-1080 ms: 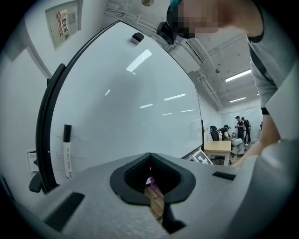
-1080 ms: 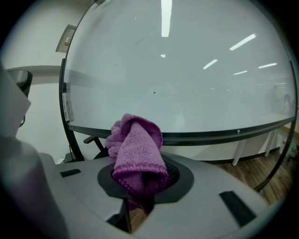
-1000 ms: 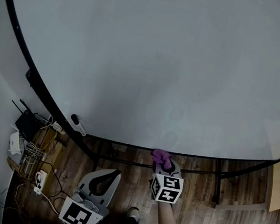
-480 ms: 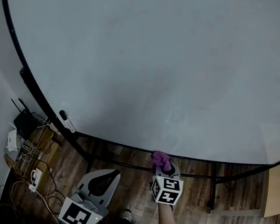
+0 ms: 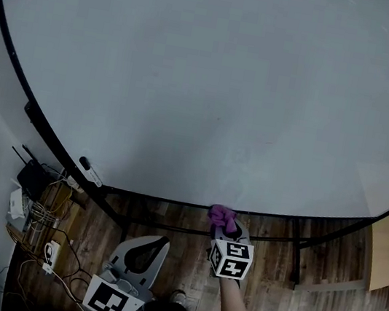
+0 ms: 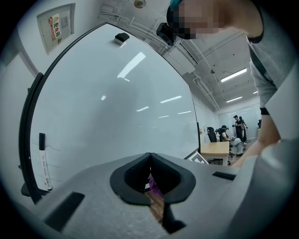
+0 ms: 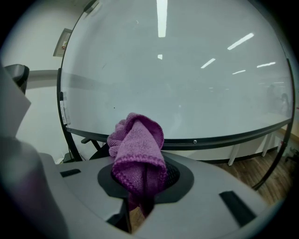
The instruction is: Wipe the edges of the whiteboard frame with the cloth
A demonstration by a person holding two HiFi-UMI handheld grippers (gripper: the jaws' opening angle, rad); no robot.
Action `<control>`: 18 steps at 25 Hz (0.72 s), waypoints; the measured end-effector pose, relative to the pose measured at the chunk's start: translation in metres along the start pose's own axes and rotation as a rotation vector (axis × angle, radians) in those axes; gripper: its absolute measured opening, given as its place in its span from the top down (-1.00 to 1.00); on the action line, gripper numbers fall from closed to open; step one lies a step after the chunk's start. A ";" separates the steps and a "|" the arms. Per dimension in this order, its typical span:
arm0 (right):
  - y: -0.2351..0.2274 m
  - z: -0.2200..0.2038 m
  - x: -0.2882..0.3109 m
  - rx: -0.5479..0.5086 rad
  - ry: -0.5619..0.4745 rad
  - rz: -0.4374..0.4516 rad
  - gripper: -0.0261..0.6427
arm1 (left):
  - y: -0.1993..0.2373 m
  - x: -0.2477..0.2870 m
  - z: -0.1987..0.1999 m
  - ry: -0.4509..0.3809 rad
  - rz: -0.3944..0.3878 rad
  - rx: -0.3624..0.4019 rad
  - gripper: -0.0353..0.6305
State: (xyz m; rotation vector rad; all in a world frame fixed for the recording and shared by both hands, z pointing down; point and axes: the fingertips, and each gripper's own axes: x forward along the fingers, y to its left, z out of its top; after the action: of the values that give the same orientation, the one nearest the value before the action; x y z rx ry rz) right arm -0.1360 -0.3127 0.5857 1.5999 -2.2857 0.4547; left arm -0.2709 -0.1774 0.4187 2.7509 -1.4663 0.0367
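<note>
Clamped fast in right gripper (image 5: pixel 226 225): purple cloth (image 5: pixel 221 214), at lower edge of whiteboard frame (image 5: pixel 158 197). Closed and empty: left gripper (image 5: pixel 152 244), apart from frame.

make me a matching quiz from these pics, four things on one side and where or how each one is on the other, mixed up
Things:
1. purple cloth
2. left claw
3. marker
4. black router

Places or states:
A. low at the far left, among cables
B. clamped in the right claw, by the bottom frame of the whiteboard
C. shut on nothing, held low over the wooden floor
D. against the whiteboard's lower left edge

Pairs: 1-B, 2-C, 3-D, 4-A
</note>
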 end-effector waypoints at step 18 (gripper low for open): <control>0.000 0.001 -0.002 0.050 0.006 -0.089 0.68 | 0.011 -0.025 -0.004 0.004 -0.078 0.000 0.84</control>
State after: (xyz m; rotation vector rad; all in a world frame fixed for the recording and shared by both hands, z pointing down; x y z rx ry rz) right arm -0.1358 -0.3117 0.5838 1.7146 -2.2044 0.4972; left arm -0.2945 -0.1625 0.4224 2.8032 -1.3572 0.0409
